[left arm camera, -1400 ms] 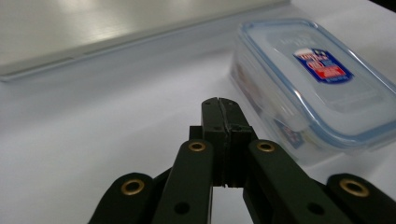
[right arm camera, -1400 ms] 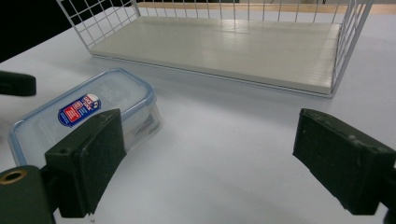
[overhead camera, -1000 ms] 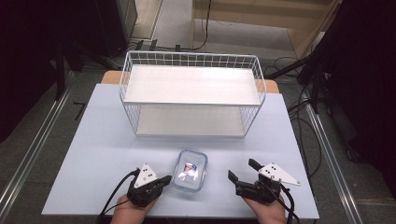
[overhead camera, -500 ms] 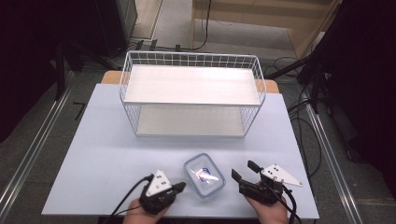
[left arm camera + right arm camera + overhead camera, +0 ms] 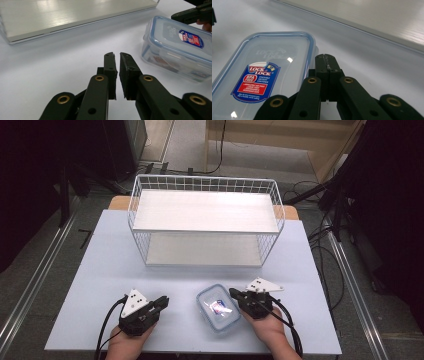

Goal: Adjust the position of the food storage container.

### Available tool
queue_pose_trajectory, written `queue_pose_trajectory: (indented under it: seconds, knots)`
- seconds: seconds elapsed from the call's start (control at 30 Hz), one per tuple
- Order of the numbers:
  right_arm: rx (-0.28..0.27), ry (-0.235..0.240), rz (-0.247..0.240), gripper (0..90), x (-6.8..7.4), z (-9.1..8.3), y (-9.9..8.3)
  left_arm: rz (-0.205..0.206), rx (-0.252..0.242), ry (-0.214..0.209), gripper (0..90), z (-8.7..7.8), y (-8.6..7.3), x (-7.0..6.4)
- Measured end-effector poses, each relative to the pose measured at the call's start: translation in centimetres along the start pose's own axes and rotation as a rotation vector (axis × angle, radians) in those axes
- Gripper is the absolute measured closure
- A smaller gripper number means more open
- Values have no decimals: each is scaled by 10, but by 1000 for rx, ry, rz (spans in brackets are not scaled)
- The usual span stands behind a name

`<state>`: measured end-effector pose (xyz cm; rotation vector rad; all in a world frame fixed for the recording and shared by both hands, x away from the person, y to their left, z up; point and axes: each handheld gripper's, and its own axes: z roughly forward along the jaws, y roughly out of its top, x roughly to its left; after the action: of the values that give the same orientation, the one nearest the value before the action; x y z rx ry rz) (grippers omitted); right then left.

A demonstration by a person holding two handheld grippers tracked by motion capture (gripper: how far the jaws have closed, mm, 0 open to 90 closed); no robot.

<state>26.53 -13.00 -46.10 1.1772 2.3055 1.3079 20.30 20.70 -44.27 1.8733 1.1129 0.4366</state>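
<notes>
from above, the clear box (image 5: 218, 308) sits on the counter (image 5: 100, 270) near my edge, between my hands, with my right tongs (image 5: 235, 294) at its right rim and my left tongs (image 5: 162, 301) well apart from it. my right tongs' view (image 5: 327, 58) shows them pressed shut on nothing beside the lid and makes the label (image 5: 255, 81) readable. my left tongs' view (image 5: 117, 55) shows a thin slit, empty. the box's contents stay unclear. the wire rack (image 5: 205, 210) stands behind.
</notes>
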Motion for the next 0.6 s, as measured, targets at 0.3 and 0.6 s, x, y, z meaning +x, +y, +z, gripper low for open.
queue_pose_trajectory:
  seconds: [0.3,0.6]
  knots:
    - [-11,85,-77,900,34,13,13,-4,12,-6,865,-9,-10,-9]
    - [-47,1,-11,900,12,-25,-7,83,68,-204,900,4,-30,-78]
